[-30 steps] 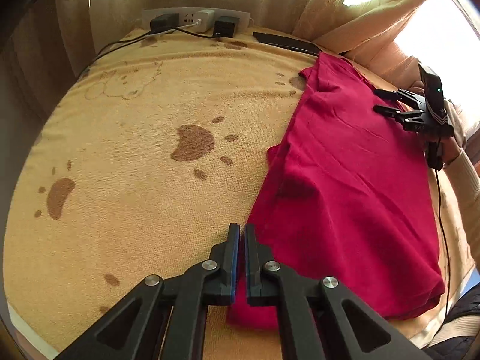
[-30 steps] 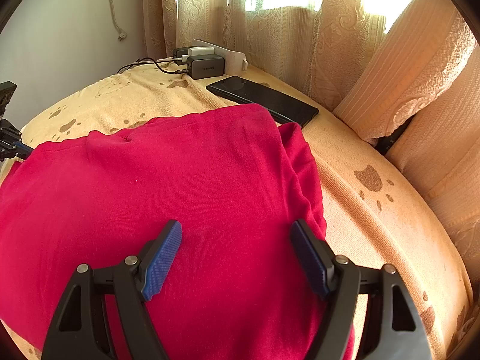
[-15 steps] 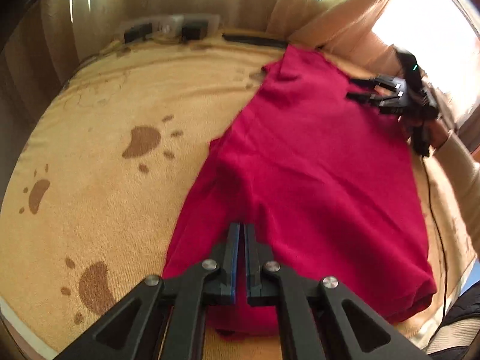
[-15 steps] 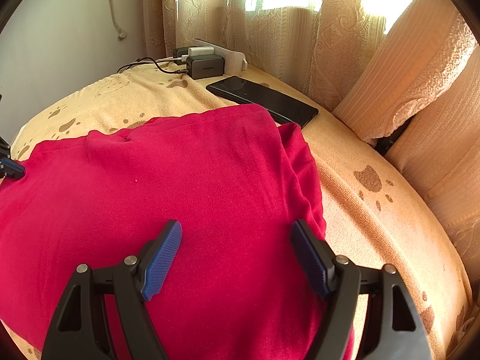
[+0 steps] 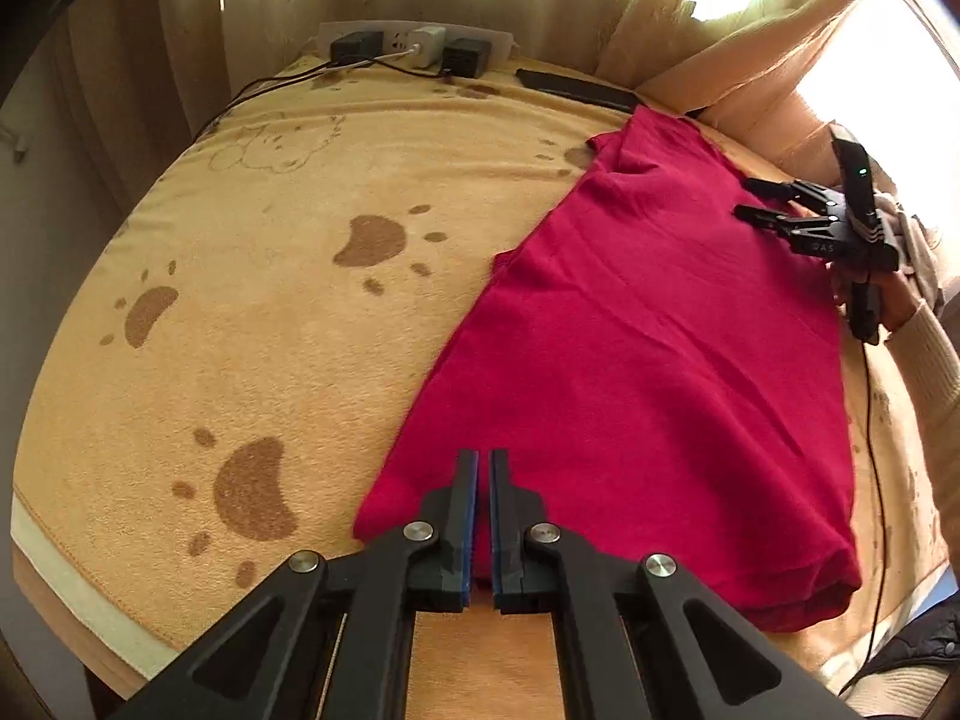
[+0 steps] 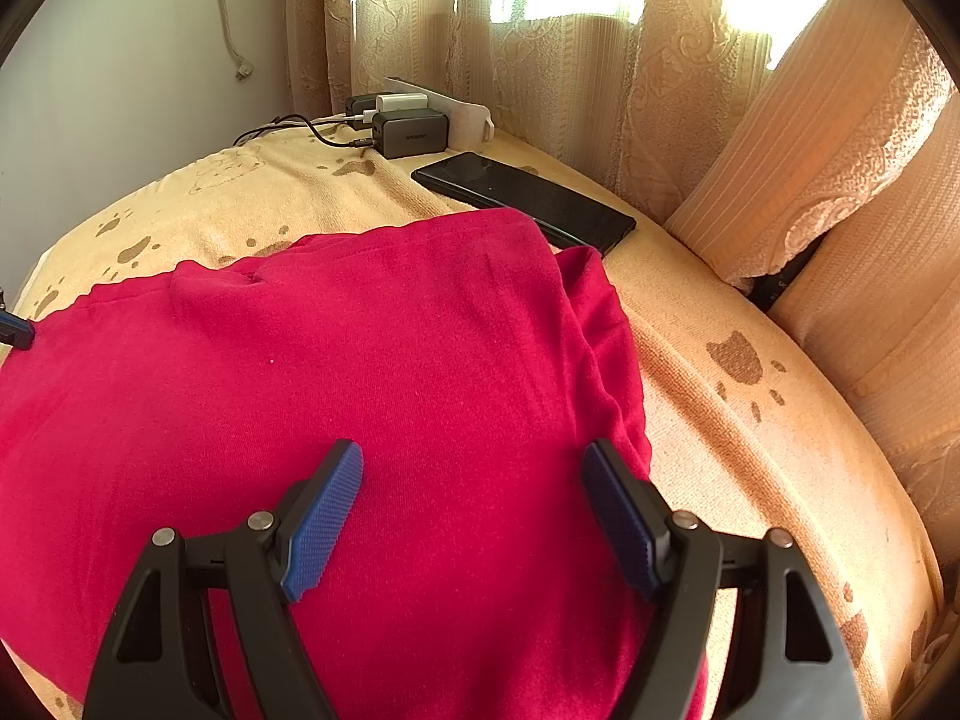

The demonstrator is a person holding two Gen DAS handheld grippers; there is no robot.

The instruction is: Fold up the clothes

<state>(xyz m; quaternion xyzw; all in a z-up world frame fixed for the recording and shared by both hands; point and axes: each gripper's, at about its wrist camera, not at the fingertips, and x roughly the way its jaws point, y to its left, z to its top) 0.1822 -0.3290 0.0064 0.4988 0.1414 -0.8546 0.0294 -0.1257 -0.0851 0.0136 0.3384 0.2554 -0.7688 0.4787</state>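
Note:
A red garment (image 5: 630, 360) lies folded flat on a yellow paw-print blanket (image 5: 270, 312). My left gripper (image 5: 483, 457) is shut and hovers over the garment's near left corner. I see no cloth pinched between its pads. In the left wrist view my right gripper (image 5: 743, 198) is at the garment's far right edge, held by a hand in a cream sleeve (image 5: 924, 348). In its own view the right gripper (image 6: 474, 456) stands open just above the red garment (image 6: 360, 390), near its right edge, with nothing pressed between the blue pads.
A white power strip (image 5: 414, 48) with chargers and cables sits at the blanket's far edge, and a black phone (image 6: 522, 192) lies beside the garment's far corner. Curtains hang behind. Beige cushions (image 6: 810, 180) border the right side. A thin black cable (image 5: 870, 420) runs along the garment's right edge.
The left gripper has shifted from the garment's left edge to over its near corner, still shut. The right gripper has kept still and open. The garment lies as before.

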